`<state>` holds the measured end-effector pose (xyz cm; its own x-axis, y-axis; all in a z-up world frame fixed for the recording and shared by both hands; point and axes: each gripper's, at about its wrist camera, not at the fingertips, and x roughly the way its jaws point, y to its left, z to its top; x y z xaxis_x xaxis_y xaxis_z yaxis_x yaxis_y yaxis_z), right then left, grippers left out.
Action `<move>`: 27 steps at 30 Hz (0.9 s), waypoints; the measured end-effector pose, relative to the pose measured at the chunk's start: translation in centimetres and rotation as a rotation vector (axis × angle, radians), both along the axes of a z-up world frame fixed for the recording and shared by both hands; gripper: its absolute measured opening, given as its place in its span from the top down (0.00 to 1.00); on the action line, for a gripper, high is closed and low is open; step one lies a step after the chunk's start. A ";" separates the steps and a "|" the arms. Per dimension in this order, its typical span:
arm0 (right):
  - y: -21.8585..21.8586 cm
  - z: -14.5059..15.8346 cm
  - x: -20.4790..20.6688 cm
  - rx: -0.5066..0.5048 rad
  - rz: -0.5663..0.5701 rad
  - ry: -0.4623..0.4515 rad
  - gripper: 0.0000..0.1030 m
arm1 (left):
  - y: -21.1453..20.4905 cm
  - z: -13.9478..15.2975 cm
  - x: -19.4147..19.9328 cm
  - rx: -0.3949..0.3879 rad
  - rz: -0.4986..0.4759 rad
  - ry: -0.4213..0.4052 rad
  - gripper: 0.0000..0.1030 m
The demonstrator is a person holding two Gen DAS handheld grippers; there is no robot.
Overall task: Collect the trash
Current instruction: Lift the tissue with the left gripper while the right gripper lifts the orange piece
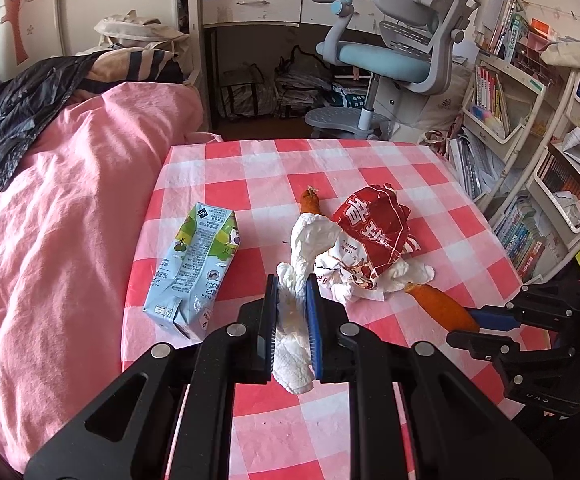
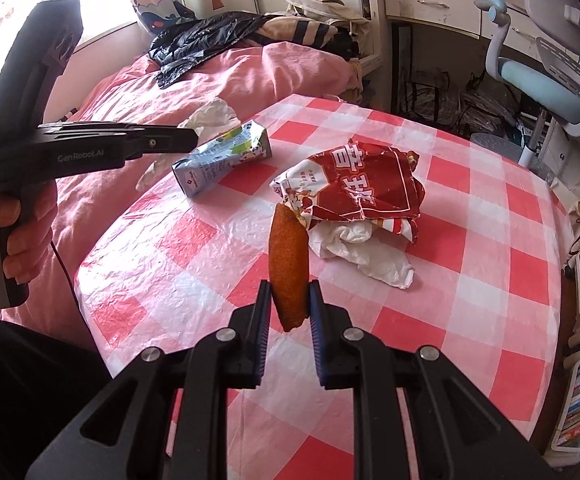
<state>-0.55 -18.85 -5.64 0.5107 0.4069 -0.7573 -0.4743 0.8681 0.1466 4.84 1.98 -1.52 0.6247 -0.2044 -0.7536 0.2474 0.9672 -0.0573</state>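
Observation:
My left gripper (image 1: 292,286) is shut on a crumpled white tissue (image 1: 296,320) and holds it above the red-checked table (image 1: 430,184). My right gripper (image 2: 289,292) is shut on an orange peel strip (image 2: 287,264), lifted off the table; the peel also shows in the left wrist view (image 1: 442,308). On the table lie a crumpled red snack wrapper (image 1: 374,228) (image 2: 364,184) over white paper (image 2: 370,256), a flattened milk carton (image 1: 195,268) (image 2: 225,160), and a small orange peel piece (image 1: 311,200).
A bed with a pink cover (image 1: 49,240) lies left of the table, with a black plastic bag (image 1: 21,108) on it. A grey-blue desk chair (image 1: 402,52) and a white desk (image 1: 257,0) stand behind. Bookshelves (image 1: 530,160) crowd the right side.

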 end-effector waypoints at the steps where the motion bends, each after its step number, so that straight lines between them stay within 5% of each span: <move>1: 0.0 0.0 0.1 0.000 -0.002 0.000 0.81 | 0.0 0.0 0.0 -0.001 0.000 0.000 0.87; 9: -1.5 1.1 -0.3 0.015 -0.036 -0.021 0.81 | -0.4 0.4 -0.2 -0.012 -0.017 -0.015 0.87; 15: -6.7 3.8 -3.8 0.028 -0.117 -0.080 0.81 | -3.7 1.3 -2.3 -0.080 -0.158 -0.046 0.87; 21: -16.8 3.8 -10.9 -0.033 -0.279 -0.088 0.81 | -12.8 1.1 -5.6 -0.109 -0.387 -0.009 0.87; 27: -26.2 0.2 -17.7 -0.069 -0.456 -0.011 0.81 | -27.3 -0.8 -10.1 -0.070 -0.646 0.038 0.87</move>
